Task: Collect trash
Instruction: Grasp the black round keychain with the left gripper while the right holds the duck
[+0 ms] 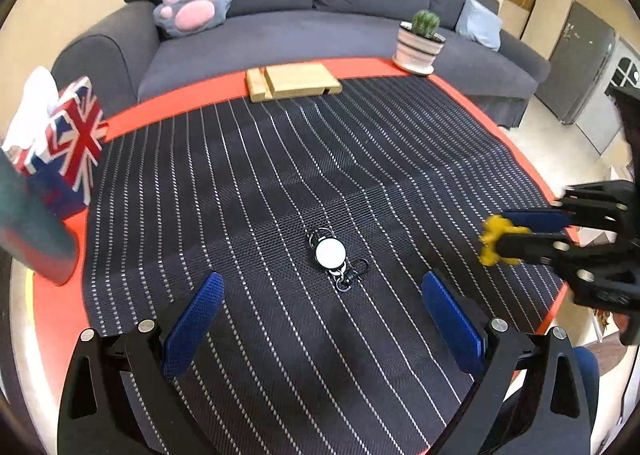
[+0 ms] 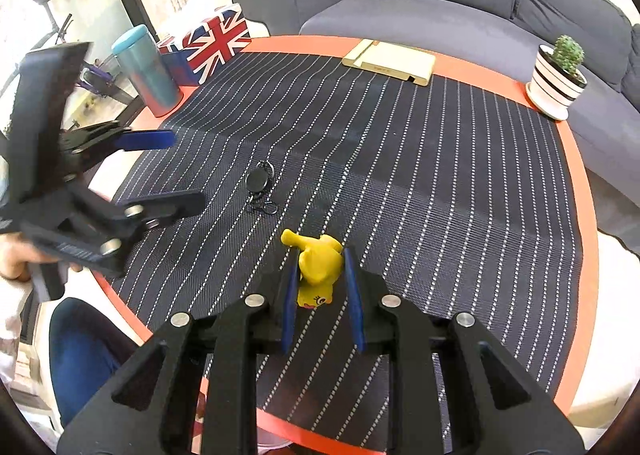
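- Behind the round orange table (image 2: 576,183) stood a grey sofa (image 1: 280,35); a dark striped mat (image 1: 280,175) covered the tabletop.
- The right gripper (image 2: 322,275) was clamped on a yellow toy (image 2: 320,263), above the mat's near edge.
- The left gripper (image 1: 322,291) stood with its jaws wide apart above a badge reel (image 1: 330,253) at mid-mat.

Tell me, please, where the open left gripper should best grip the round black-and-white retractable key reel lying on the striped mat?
Probably across the round black-and-white retractable key reel, its disc body, from above: it lies flat, and its thin rings offer little to pinch.
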